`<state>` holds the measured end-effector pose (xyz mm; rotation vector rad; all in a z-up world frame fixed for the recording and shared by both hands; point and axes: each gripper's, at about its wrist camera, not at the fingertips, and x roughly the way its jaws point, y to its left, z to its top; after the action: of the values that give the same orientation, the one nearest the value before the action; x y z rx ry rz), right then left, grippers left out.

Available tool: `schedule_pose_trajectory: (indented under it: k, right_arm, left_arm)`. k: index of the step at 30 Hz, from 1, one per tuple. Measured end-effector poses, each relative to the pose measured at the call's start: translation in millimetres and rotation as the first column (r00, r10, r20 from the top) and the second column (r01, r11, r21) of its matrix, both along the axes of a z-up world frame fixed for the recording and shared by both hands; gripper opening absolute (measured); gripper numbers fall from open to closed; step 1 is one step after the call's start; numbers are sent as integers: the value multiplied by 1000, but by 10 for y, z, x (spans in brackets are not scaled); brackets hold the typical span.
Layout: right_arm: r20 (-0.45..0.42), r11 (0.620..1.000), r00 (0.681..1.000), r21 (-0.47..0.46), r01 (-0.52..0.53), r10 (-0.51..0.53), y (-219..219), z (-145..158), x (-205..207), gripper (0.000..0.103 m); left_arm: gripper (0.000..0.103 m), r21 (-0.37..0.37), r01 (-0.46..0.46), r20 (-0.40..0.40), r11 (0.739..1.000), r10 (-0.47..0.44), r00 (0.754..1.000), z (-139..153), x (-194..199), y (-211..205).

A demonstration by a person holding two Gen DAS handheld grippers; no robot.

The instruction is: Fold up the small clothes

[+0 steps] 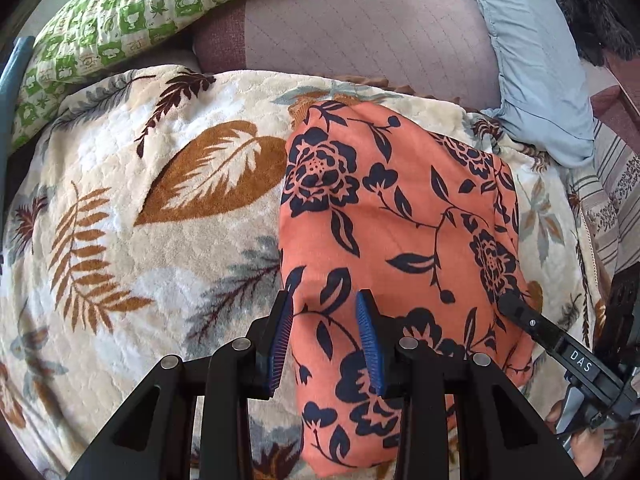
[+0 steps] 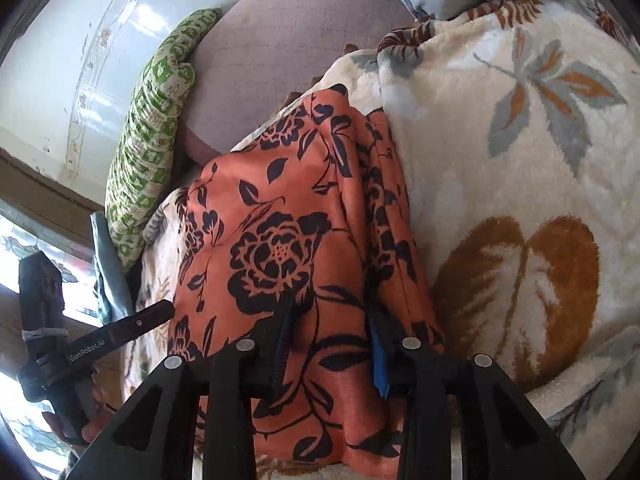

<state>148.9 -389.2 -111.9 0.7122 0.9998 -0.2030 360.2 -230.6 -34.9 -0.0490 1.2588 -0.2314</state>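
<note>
Where the left wrist looks down, the left gripper (image 1: 326, 340) has its blue pads either side of a raised fold of the orange flowered cloth (image 1: 400, 216), which lies on the leaf-patterned blanket (image 1: 160, 240); whether they pinch it is unclear. From the right wrist, the right gripper (image 2: 332, 344) is clamped on the cloth's near edge.

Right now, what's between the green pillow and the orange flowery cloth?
In the left wrist view, the leafy cream blanket lies between the green pillow and the orange flowery cloth. Nothing else sits on that stretch.
</note>
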Motion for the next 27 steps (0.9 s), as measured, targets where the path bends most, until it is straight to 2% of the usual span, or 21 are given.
schedule_pose_trajectory:
  k: [1, 4, 5, 7, 8, 10, 11, 12, 15, 18, 21, 23, 25, 27]
  right_arm:
    - [25, 1000, 1000, -18, -18, 18, 41, 79, -8, 10]
    - [98, 997, 995, -74, 12, -5, 70, 244, -132, 10]
    - [82, 996, 997, -85, 25, -18, 48, 200, -148, 10]
    - [-22, 992, 999, -120, 24, -27, 17, -27, -135, 10]
    - [-47, 994, 999, -110, 16, -21, 21, -129, -133, 10]
    - [-16, 994, 999, -100, 38, -40, 25, -113, -183, 10]
    - [-4, 996, 999, -78, 46, -46, 28, -80, -195, 16]
    - [0, 996, 999, -66, 53, -53, 30, -50, -210, 18]
    - [16, 997, 998, -45, 61, -60, 2, 36, -334, 18]
    - [40, 996, 995, 0, 92, -92, -58, 97, -535, 24]
    - [54, 990, 990, 59, 126, -129, -93, 58, -709, 38]
    - [28, 990, 992, 77, 121, -123, -49, -42, -741, 42]
    - [-16, 994, 995, 57, 98, -97, 29, -129, -714, 42]
    - [10, 998, 998, -22, 64, -64, 121, -43, -715, 25]
  left_arm:
    - [32, -2, 2, 2, 1000, -2, 1000, 37, -54, 13]
    - [32, 8, 7, 22, 1000, -7, 1000, 78, -208, 23]
    - [32, 19, 12, 27, 1000, -13, 1000, 57, -247, 13]
    - [33, 34, 22, 14, 999, -23, 1000, -12, -294, -26]
    - [33, 39, 26, 6, 999, -26, 1000, -44, -313, -45]
    - [33, 50, 28, 13, 998, -28, 1000, -43, -347, -70]
    - [33, 54, 28, 19, 998, -29, 999, -31, -359, -77]
    - [33, 58, 29, 18, 998, -30, 999, -26, -361, -86]
    - [33, 52, 27, 4, 998, -27, 1000, 1, -376, -62]
    - [33, 1, 2, -10, 1000, -2, 1000, 60, -433, 76]
    - [33, -100, -30, -77, 994, 23, 997, 5, -510, 220]
    - [34, -123, -42, -111, 992, 29, 993, -73, -556, 237]
    - [36, -93, -33, -113, 995, 23, 993, -138, -591, 192]
    - [37, -44, -11, -91, 999, 7, 996, -188, -621, 115]
